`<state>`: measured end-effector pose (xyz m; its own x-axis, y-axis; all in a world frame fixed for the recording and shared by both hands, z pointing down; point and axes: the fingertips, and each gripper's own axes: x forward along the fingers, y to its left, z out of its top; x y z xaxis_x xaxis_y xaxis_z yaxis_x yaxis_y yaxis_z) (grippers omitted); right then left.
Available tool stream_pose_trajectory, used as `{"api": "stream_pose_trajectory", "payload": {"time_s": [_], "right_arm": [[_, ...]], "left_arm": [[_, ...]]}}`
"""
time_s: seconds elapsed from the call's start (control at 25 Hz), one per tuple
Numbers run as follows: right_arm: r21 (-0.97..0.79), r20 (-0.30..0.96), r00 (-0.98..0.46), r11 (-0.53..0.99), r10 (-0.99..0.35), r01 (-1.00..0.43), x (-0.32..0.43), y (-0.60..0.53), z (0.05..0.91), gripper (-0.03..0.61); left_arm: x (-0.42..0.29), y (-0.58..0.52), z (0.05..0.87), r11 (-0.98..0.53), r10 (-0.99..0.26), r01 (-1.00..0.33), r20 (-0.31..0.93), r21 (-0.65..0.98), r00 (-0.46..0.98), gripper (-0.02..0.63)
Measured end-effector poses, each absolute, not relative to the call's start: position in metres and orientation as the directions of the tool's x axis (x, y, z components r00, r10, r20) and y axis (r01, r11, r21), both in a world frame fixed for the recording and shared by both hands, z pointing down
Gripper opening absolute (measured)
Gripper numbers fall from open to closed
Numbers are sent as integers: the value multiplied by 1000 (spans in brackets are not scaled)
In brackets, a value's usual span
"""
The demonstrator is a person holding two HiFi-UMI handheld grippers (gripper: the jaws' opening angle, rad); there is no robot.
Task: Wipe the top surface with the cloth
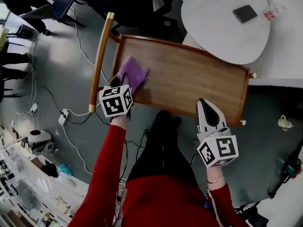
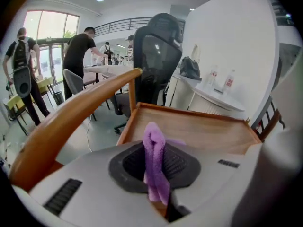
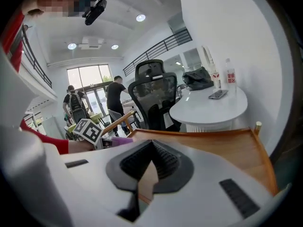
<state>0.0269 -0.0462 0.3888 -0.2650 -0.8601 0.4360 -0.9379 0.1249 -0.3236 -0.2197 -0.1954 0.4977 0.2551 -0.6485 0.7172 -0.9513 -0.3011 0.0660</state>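
The wooden top surface (image 1: 189,79) of a cart with a raised rim lies below me. A purple cloth (image 1: 132,72) rests on its left part, near the front-left corner. My left gripper (image 1: 125,82) is shut on the cloth, and in the left gripper view the cloth (image 2: 155,160) stands pinched between the jaws over the wood (image 2: 203,131). My right gripper (image 1: 204,103) is shut with nothing in it and points at the front edge on the right. In the right gripper view, this gripper (image 3: 151,148) hovers over the wood (image 3: 227,145), far from the cloth (image 3: 116,141).
A brass-coloured handle bar (image 1: 100,56) runs along the cart's left end. A white round table (image 1: 213,27) with a dark phone (image 1: 245,13) stands just behind. A black office chair (image 2: 156,56) is beyond the cart. Cables and a power strip (image 1: 63,117) lie on the floor at left.
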Motion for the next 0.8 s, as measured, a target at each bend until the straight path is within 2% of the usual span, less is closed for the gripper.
{"api": "stream_pose_trajectory", "payload": {"time_s": [0.28,0.36,0.44,0.52,0.64,0.8], "right_arm": [[-313,439,-254,118,-862,-942,12,-44,393,11],[-306,442,-198,60,-875,-950,21,-33,391,12],[-301,445,-114,-29,-888,-953,34,-16,392,12],[-294,452,-13,-136,-892,-946,53,8,393,12],[-270,468,142,-294,-872,-917,88,52,387,11],[-245,469,313,-461,-826,-853,128,111,376,12]], "left_arm": [[-248,-188,484,-280,-704,-959,687,-34,181,52],[-228,-182,460,-342,-725,-939,645,-35,240,51],[-184,-170,439,-464,-695,-885,607,31,385,51],[-119,-147,428,-605,-589,-782,576,150,567,52],[-10,-90,418,-752,-340,-558,518,352,785,51],[104,-3,411,-807,-40,-292,445,514,895,51]]}}
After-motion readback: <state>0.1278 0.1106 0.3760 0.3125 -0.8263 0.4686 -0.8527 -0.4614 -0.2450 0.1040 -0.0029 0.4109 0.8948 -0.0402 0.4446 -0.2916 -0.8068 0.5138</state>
